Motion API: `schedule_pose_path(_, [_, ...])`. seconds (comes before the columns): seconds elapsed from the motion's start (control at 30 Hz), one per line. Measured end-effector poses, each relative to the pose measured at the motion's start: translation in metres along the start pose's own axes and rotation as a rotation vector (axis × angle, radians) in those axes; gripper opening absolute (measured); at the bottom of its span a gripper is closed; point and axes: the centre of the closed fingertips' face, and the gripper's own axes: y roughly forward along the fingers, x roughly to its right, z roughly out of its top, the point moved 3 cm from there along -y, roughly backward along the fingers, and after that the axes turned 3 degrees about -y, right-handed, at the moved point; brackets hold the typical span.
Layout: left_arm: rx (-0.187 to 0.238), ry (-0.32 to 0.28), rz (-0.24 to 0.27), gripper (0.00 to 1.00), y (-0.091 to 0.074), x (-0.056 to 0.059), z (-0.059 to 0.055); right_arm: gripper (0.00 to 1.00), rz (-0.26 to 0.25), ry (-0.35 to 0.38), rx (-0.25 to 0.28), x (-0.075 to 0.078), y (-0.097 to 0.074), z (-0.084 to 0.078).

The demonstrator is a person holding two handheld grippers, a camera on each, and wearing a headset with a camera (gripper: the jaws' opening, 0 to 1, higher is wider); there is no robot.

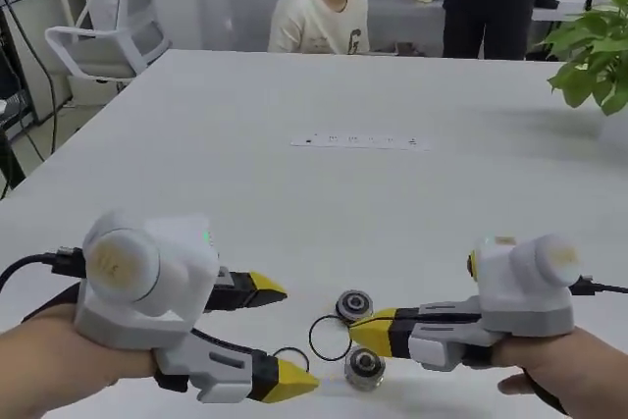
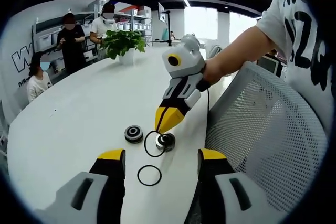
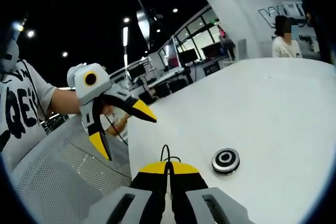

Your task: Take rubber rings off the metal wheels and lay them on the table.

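White table (image 1: 392, 193), chair (image 1: 108, 17), perhaps shelving (image 2: 50, 32).

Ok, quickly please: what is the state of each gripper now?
Left gripper: open, holding nothing.
Right gripper: closed on a rubber ring.

Your left hand (image 1: 59, 360) holds the left claw (image 1: 280, 336) low over the near edge of the tabletop (image 1: 324, 203), jaws spread wide, yellow tips pointing right. Your right hand (image 1: 559, 365) holds the right claw (image 1: 365, 331) level, aimed left toward it. Its jaws are pressed together, with a thin rubber ring (image 1: 310, 339) pinched between the tips. Both forearms come in from the bottom corners.
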Motion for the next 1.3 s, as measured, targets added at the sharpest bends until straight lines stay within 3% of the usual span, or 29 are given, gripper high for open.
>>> schedule_pose_path(0.3, [0.005,-0.017,0.013,0.63,-0.012,-0.001,-0.002,0.00,0.034,-0.026,-0.044,-0.003,0.018,0.006])
schedule_pose_path(0.67, [0.015,-0.042,0.048,0.67,-0.026,-0.011,-0.007,0.00,0.071,-0.022,-0.121,-0.007,0.038,-0.004])
schedule_pose_path(1.3, [0.014,-0.065,0.073,0.67,-0.034,-0.015,-0.013,0.00,0.062,0.018,-0.198,-0.001,0.049,-0.018])
